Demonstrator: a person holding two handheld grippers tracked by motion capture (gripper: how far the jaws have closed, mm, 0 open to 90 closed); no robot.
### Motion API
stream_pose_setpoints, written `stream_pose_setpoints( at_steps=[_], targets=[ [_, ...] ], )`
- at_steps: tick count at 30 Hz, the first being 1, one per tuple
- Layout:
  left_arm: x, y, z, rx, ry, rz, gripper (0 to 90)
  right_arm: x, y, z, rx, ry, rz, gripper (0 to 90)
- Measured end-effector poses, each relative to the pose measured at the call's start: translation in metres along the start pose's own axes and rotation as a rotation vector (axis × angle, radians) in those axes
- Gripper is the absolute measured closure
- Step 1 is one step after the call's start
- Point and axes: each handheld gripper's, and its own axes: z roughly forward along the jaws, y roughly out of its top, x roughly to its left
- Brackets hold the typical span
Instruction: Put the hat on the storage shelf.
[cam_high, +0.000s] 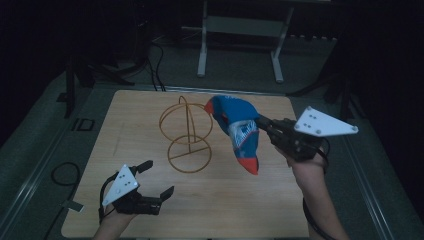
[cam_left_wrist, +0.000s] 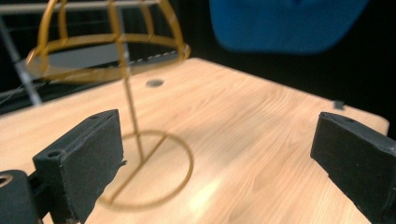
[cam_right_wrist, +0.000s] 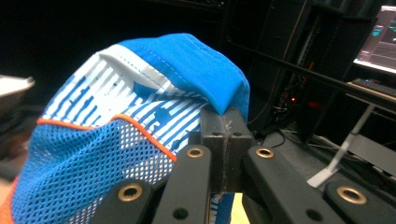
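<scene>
The high view looks forward and down from above the near side, far enough to take in the whole table (cam_high: 150, 220). The left gripper view sits low and close over the board, facing the wire stand (cam_left_wrist: 126, 93), which the high view shares (cam_high: 189, 135). The right gripper view looks very closely at the cap (cam_right_wrist: 116, 140), also seen from above (cam_high: 240, 130).

Left gripper (cam_high: 159, 178): low at near table edge, jaws spread wide, nothing between | Right gripper (cam_high: 260, 121): raised, pointing left, jaws clamped together.
</scene>
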Motion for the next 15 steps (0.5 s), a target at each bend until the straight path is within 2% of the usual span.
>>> stream_pose_setpoints(
  at_steps=[1,4,8,11,12,13,15],
  targets=[
    [-0.001,-0.014,-0.005,0.006,0.035,-0.018,2.8,-0.004,0.008,0.014,0.008,-0.008,-0.004,90.0],
    [-0.002,-0.033,-0.011,0.008,0.076,-0.041,2.8,-0.007,0.016,0.032,0.024,-0.028,-0.021,90.0],
    [-0.004,-0.053,-0.018,0.008,0.100,-0.073,2.9,-0.010,0.027,0.058,0.033,-0.043,-0.031,90.0],
    [-0.005,-0.057,-0.019,0.006,0.105,-0.086,2.9,-0.008,0.032,0.071,0.039,-0.060,-0.044,90.0],
    [-0.004,-0.065,-0.021,0.012,0.116,-0.101,2.9,-0.008,0.032,0.071,0.039,-0.060,-0.044,90.0],
    [-0.004,-0.066,-0.021,0.013,0.119,-0.101,2.9,-0.005,0.038,0.089,0.045,-0.063,-0.051,90.0],
    [-0.003,-0.067,-0.023,0.010,0.129,-0.098,2.9,-0.001,0.041,0.105,0.061,-0.054,-0.058,90.0]
  ],
)
